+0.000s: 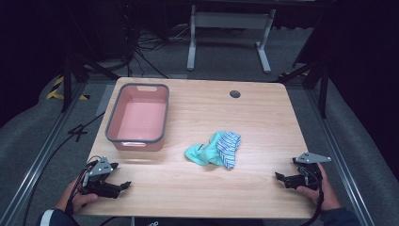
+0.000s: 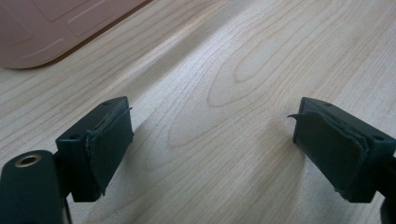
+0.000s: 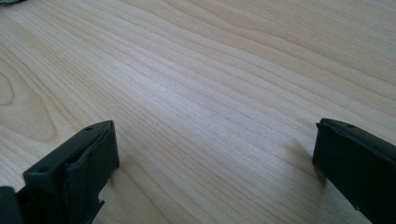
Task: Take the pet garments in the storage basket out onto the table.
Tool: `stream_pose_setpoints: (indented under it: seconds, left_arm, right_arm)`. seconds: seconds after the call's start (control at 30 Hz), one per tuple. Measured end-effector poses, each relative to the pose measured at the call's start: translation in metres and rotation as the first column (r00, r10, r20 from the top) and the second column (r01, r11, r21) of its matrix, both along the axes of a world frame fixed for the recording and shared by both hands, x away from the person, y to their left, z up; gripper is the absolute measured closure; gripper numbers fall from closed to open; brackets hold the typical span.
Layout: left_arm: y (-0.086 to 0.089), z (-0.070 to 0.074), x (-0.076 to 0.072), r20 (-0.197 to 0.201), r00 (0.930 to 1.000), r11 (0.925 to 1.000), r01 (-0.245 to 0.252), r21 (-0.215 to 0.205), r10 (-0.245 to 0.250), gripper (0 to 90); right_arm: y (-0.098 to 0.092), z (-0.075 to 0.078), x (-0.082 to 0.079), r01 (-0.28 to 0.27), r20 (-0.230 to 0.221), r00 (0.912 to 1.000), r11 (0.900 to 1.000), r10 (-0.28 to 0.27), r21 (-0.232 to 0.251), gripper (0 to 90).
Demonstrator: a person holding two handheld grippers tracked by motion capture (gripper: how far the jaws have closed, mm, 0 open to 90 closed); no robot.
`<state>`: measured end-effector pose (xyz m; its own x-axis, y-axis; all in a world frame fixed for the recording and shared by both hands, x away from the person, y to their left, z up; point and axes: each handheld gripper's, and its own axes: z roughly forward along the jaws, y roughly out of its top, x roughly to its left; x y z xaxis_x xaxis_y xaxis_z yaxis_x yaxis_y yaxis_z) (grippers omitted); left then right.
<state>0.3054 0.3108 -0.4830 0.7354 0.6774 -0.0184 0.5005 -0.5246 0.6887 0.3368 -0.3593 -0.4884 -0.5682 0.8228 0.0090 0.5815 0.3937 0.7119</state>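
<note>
Pale wood grain runs across the tabletop (image 1: 263, 117), which sits on grey carpet in a dark room. At the near left corner I have my left gripper (image 1: 123, 185) low over the wood, its jaws wide apart with only bare wood between them. In the left gripper view the pads (image 2: 109, 144) stand well clear of each other, and a rounded pink corner of the tub (image 2: 42, 32) shows at the top left. At the near right corner sits my right gripper (image 1: 279, 176), pointing inward toward the middle of the tabletop; its jaws are also spread, and the right gripper view shows just wood grain between the two black pads (image 3: 88, 163). Neither gripper touches or holds anything.

Farther in, near the middle of the tabletop, lies the cloth (image 1: 214, 149), a crumpled heap that is teal on its left and blue-and-white striped on its right. It lies well apart from both grippers, roughly between them and a little beyond. Just left of it, toward the far left corner, stands the pink tub (image 1: 136, 140) with its grey rim, upright. Near the far edge a dark round hole (image 1: 235, 93) is set in the wood. Beyond the tabletop, white frame legs (image 1: 192, 42) stand on the carpet among loose cables.
</note>
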Motion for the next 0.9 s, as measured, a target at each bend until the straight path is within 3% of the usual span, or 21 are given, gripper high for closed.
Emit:
stream_pose_setpoints:
  seconds: [0.9]
  left_arm:
    - [-0.0008,0.0003,0.0014,-0.009,1.0000,1.0000,0.000,0.009,0.000,9.5]
  right_arm:
    - [0.0006,0.0001,-0.0003,0.006,-0.001,1.0000,1.000,-0.006,0.000,0.7]
